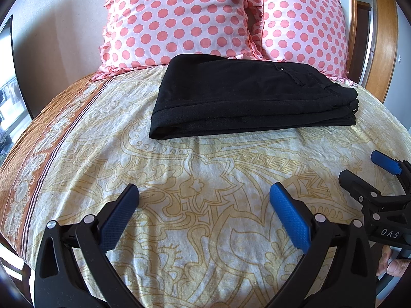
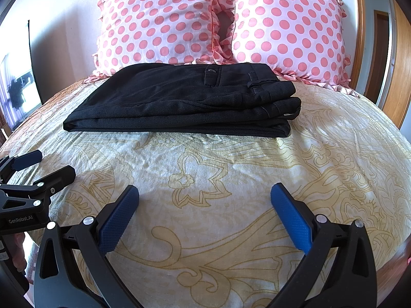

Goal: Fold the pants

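While both of your tools hang empty, the left hand-held gripper (image 1: 204, 192) and right hand-held gripper (image 2: 205, 192) spread wide, the pants (image 2: 179, 102) lie folded near the bed's (image 2: 231, 179) head edge, touching the pillows (image 2: 164, 23). Any further grab risks unstacking the layers. Nothing blocks access.

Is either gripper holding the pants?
No: the folded pants lie alone on the bed near the pillows, while the left gripper and right gripper are open and apart from them.
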Available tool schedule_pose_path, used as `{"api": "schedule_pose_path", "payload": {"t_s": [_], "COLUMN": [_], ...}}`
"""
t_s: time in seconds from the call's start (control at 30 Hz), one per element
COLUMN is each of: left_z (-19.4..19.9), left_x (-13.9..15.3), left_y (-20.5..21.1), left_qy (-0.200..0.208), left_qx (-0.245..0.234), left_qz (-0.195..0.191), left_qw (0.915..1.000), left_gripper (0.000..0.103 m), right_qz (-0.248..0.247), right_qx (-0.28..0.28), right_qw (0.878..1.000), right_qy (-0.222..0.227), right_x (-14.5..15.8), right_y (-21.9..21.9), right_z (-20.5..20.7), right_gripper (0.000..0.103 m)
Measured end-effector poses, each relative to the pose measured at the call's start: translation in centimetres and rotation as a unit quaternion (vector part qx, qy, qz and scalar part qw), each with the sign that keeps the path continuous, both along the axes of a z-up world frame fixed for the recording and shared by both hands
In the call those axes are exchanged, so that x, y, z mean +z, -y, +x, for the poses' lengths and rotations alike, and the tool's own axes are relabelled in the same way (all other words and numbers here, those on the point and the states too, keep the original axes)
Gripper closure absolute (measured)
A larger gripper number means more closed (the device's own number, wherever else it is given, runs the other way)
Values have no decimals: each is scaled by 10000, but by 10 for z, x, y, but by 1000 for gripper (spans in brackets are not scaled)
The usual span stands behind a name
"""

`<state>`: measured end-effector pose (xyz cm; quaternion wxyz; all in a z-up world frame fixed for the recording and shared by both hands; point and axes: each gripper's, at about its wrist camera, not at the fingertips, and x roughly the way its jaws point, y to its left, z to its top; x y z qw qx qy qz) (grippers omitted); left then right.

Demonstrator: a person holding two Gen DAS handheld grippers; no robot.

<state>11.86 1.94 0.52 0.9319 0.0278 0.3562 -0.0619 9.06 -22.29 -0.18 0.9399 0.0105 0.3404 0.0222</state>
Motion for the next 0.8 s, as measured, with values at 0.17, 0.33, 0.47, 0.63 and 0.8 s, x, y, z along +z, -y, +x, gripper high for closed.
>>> {"api": "schedule_pose_path", "payload": {"t_s": [0.17, 0.33, 0.47, 0.63, 0.8], "left_z": [0, 2, 2, 2, 3], "left_x": [0, 0, 0, 0, 0], "left_y": [0, 0, 0, 0, 0], "left_qy": [-7, -16, -19, -20, -34], "left_qx": [4, 19, 17, 21, 26], "left_qz": [-7, -12, -12, -11, -14], "left_qw": [10000, 10000, 10000, 10000, 10000], "left_gripper": [2, 2, 2, 2, 2], "right_qz": [-1, -1, 0, -2, -2], "right_qx": [-1, -2, -4, -3, -2], "right_qw": [10000, 10000, 10000, 10000, 10000], "right_qy": [0, 2, 3, 3, 4], "right_x": [0, 0, 0, 0, 0], "right_y": [0, 0, 0, 0, 0], "right_z": [0, 1, 0, 1, 1], "right_gripper": [1, 1, 1, 1, 1]}}
